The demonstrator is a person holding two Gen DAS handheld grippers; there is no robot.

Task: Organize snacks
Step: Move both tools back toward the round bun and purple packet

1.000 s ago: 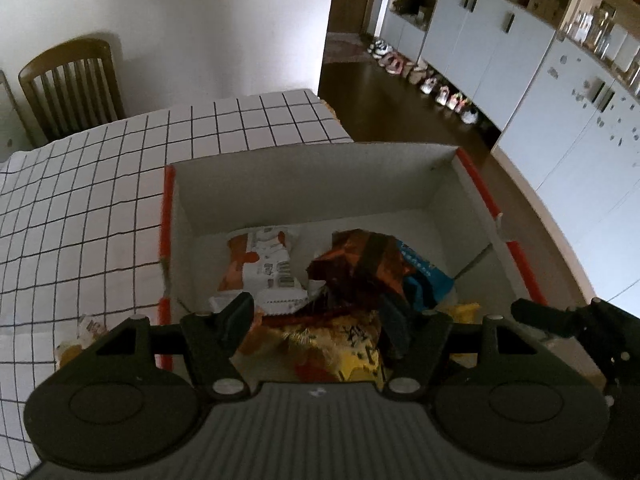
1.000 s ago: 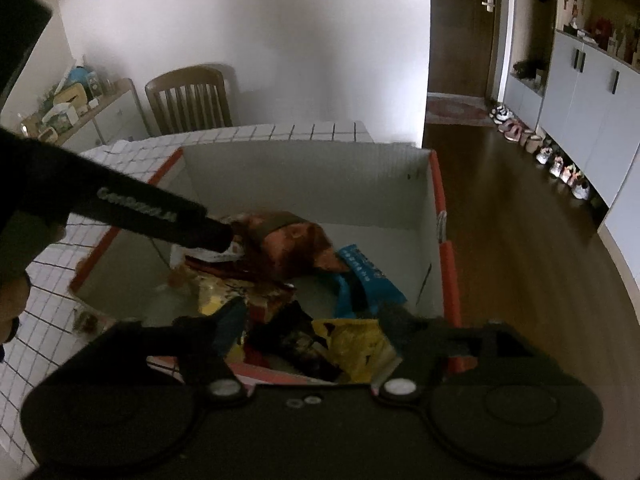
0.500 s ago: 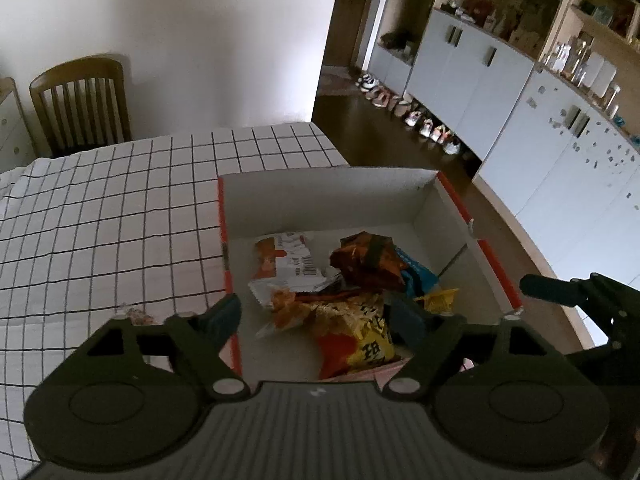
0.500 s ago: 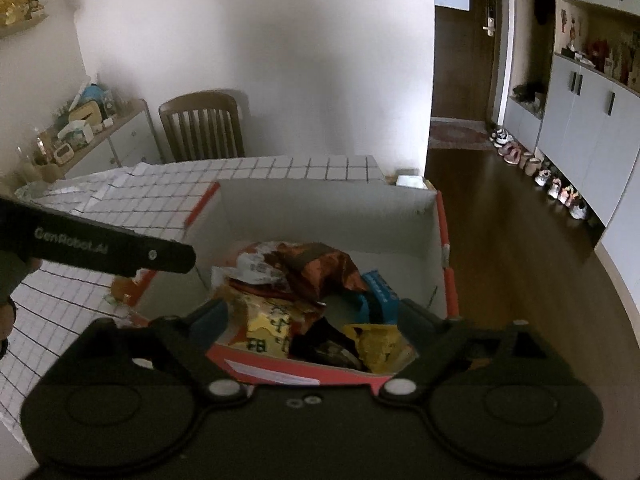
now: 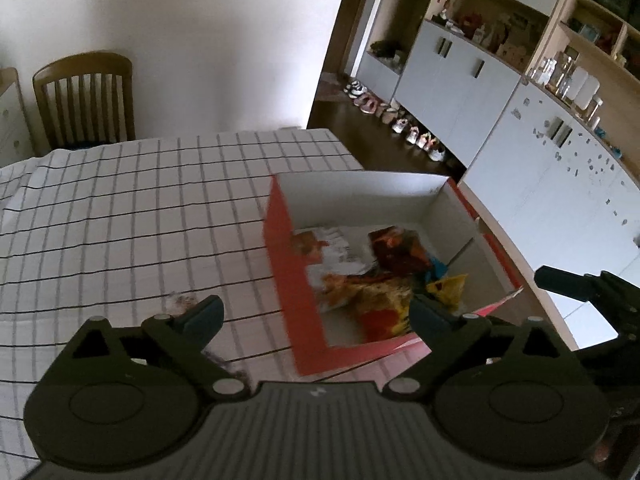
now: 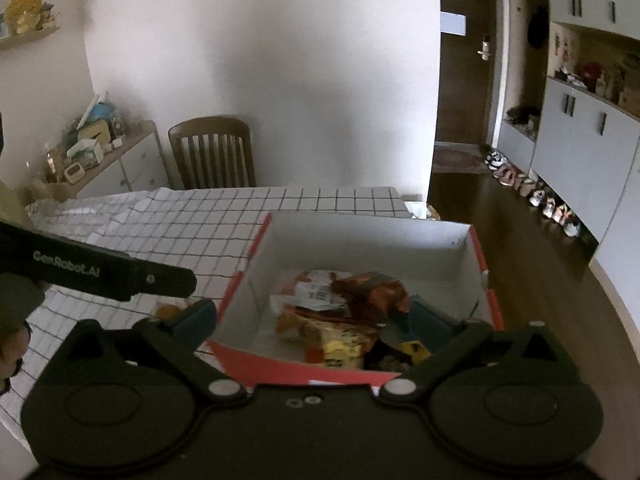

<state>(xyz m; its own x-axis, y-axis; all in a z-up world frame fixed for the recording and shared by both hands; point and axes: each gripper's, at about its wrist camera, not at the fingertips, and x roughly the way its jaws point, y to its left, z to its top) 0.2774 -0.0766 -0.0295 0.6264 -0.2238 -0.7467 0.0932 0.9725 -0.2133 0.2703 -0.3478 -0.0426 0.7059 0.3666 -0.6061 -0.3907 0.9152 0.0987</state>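
Both grippers have pulled back and up from the red box (image 5: 304, 280); I see my left gripper (image 5: 316, 316) spread wide, empty, and my right gripper (image 6: 316, 320) likewise. One stray snack packet (image 5: 182, 302) lies on the checked tablecloth (image 5: 140, 220) at nine o'clock of the box. I'd approach low, flat. Box wall crowds it.

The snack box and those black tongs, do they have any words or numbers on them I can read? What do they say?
"GenRobot.AI": white letters along the black arm of the left tongs, in the right wrist view.
White crumpled snack wrapper in the red and white cardboard box: dark print, too blurred to read.
Yellow and orange snack bag: dark characters, too blurred to read.
Right tongs: no words on them.
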